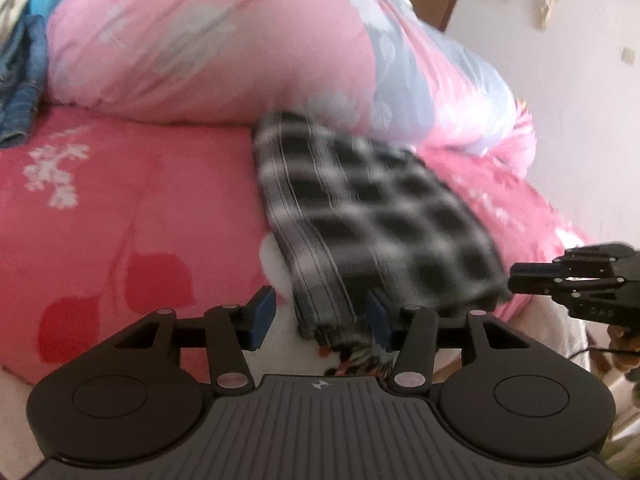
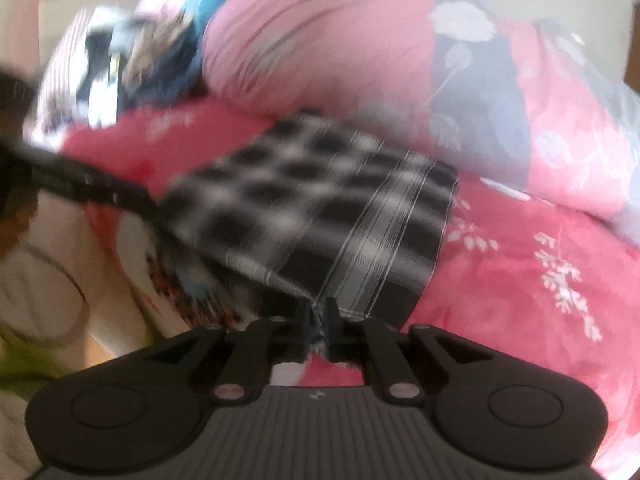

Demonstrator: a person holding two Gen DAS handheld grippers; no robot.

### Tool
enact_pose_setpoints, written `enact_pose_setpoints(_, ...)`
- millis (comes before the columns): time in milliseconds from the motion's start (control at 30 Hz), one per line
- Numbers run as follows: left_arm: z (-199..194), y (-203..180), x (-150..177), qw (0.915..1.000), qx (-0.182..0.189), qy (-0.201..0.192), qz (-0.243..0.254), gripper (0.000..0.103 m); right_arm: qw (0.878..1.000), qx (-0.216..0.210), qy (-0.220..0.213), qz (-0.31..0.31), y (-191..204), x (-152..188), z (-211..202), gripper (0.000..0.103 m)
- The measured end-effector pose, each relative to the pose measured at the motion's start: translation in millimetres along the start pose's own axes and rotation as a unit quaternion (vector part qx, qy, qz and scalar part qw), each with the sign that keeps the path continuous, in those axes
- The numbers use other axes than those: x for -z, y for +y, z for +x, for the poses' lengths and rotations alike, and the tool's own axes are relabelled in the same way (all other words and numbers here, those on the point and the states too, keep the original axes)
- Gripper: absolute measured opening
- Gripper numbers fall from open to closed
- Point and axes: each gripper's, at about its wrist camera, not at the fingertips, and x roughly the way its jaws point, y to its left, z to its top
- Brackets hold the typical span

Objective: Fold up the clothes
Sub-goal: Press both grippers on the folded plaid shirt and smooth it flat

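A folded black-and-white plaid garment (image 1: pixel 380 216) (image 2: pixel 320 208) lies on the pink-red flowered bed cover (image 1: pixel 132 216) (image 2: pixel 520 280). Its near left corner rests between the blue pads of my left gripper (image 1: pixel 320 318), close to the right pad and apart from the left one, so that gripper is open. My right gripper (image 2: pixel 318 322) has its jaws nearly together on the near edge of the plaid cloth. From the left wrist view, the right gripper (image 1: pixel 520 276) appears at the cloth's near right corner. The left gripper (image 2: pixel 100 196) is a dark blur in the right wrist view.
A bulky pink and grey flowered quilt (image 1: pixel 224 40) (image 2: pixel 340 52) lies right behind the garment. Blue jeans (image 1: pixel 20 80) and a pile of mixed clothes (image 2: pixel 132 52) sit at the far left. A white wall (image 1: pixel 560 100) rises on the right. A person's light sleeve (image 2: pixel 40 280) is at the near left.
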Motion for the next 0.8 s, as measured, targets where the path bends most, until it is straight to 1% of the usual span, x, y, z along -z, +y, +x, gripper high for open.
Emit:
enact_pose_setpoints(33,-4.3,0.6,-3.9,0.9999,0.002,-0.011,-0.004,0.052,1.0,-0.008,-0.012,0.018,-5.8,-2.6,-4.8,0.023)
enact_pose_setpoints(67,-6.9,0.5,-7.9,0.9998,0.005,-0.021,-0.005,0.056,0.999,-0.013,-0.024,0.035,-11.4,-5.8,-8.1,0.029)
enact_pose_setpoints(133,-3.9,-2.2,-17.3,0.9992,0.016,-0.036,0.001,0.059,0.997,-0.013,-0.046,0.064,-22.0,-12.7,-10.3,0.03)
enact_pose_setpoints(167,1.6,-4.8,-21.7,0.9992,0.019,-0.037,0.003,0.059,0.996,-0.009,-0.053,0.074,-25.7,-15.9,-7.7,0.03)
enact_pose_setpoints(300,30.9,-17.4,-36.9,0.9993,0.023,-0.026,0.016,0.059,0.992,0.014,-0.071,0.106,-37.3,-29.0,10.9,0.03)
enact_pose_setpoints(467,61.8,-28.0,-37.8,0.9991,0.023,0.0,0.035,0.059,0.99,0.018,-0.077,0.114,-40.2,-38.0,36.2,0.03)
enact_pose_setpoints(600,74.2,-27.1,-26.4,0.9992,0.019,0.02,0.029,0.059,0.992,0.033,-0.051,0.113,-38.7,-31.6,56.1,0.03)
enact_pose_setpoints(667,75.0,-25.5,-22.6,0.9992,0.02,0.02,0.027,0.059,0.991,0.036,-0.042,0.123,-39.9,-26.1,62.7,0.029)
enact_pose_setpoints(800,74.7,-22.7,-21.6,0.9992,0.024,0.019,0.024,0.06,0.989,0.036,-0.042,0.139,-41.3,-23.9,64.2,0.029)
